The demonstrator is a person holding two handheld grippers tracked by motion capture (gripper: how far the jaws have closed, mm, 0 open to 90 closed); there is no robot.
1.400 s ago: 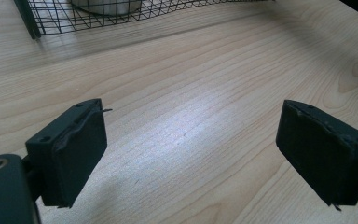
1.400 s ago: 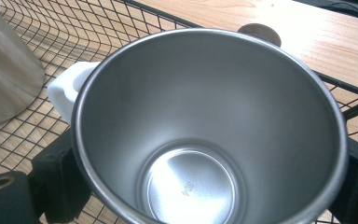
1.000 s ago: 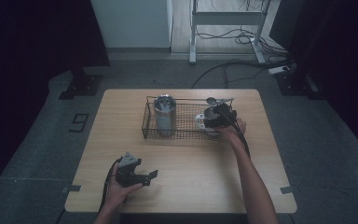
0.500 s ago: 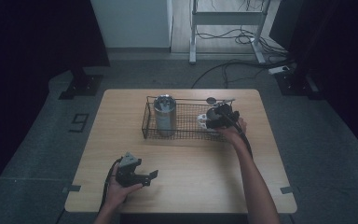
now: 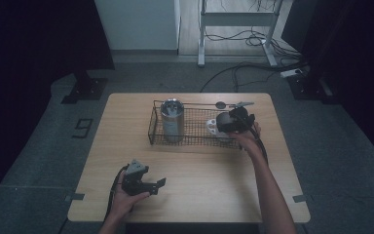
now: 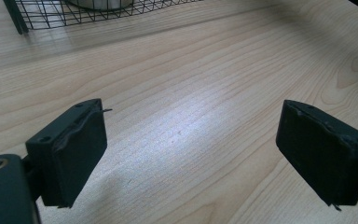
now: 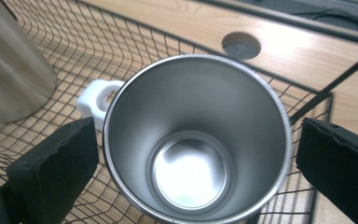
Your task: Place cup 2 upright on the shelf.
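Observation:
A black wire basket (image 5: 152, 132) stands on the far half of the wooden table. In its left end a tall steel canister (image 5: 171, 119) stands upright. At its right end is a white mug (image 5: 211, 127) with a steel inside. My right gripper (image 5: 222, 126) hangs over this mug (image 7: 196, 154), open, one jaw on each side of the rim, with the white handle (image 7: 95, 98) by the left jaw. Near the front left, my left gripper (image 5: 157, 187) rests low over bare wood, open and holding nothing (image 6: 191, 154).
A round cable hole (image 7: 241, 45) sits in the table behind the basket, with a small grey object (image 5: 242, 104) beside it. The basket's corner (image 6: 42, 14) lies ahead of the left gripper. Bare wood (image 5: 209, 180) spans the front half.

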